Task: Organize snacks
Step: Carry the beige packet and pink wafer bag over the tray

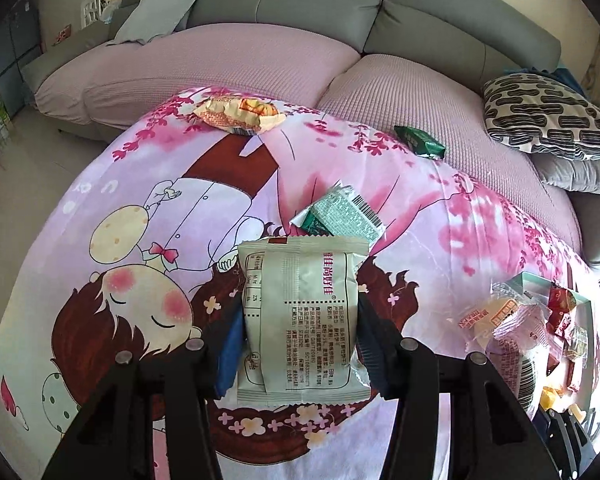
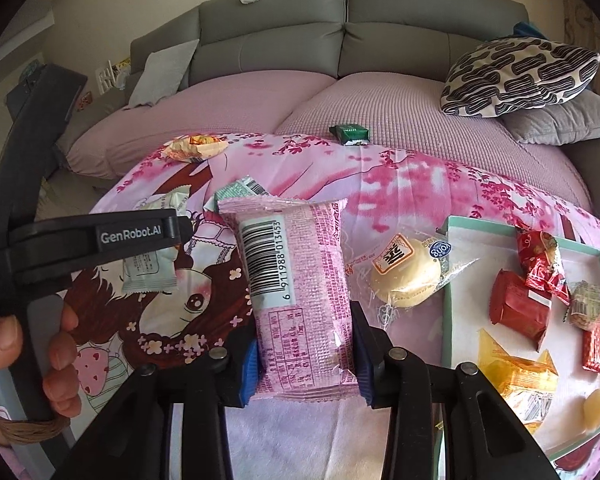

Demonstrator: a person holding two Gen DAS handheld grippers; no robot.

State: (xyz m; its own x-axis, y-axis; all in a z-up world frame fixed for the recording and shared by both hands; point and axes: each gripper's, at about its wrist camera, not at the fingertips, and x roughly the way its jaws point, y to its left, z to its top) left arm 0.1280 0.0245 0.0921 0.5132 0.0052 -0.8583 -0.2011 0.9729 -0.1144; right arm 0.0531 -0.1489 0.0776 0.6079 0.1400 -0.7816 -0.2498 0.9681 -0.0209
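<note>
My left gripper (image 1: 300, 320) is shut on a pale green snack packet (image 1: 304, 320), held above the pink cartoon cloth (image 1: 140, 240). My right gripper (image 2: 305, 344) is shut on a pink snack packet (image 2: 296, 280) with a barcode. The left gripper also shows in the right wrist view (image 2: 172, 236), still holding its pale packet (image 2: 150, 270). A teal-rimmed tray (image 2: 460, 272) at the right holds red packets (image 2: 518, 308), a yellow packet (image 2: 520, 376) and others. A round bun in clear wrap (image 2: 408, 280) lies by the tray's left edge.
A green-and-white packet (image 1: 340, 212) lies mid-cloth, an orange-yellow packet (image 1: 240, 114) at the far edge, a dark green packet (image 1: 420, 142) on the pink sofa seat. A patterned cushion (image 2: 516, 76) sits right. Grey sofa back (image 2: 280, 32) behind.
</note>
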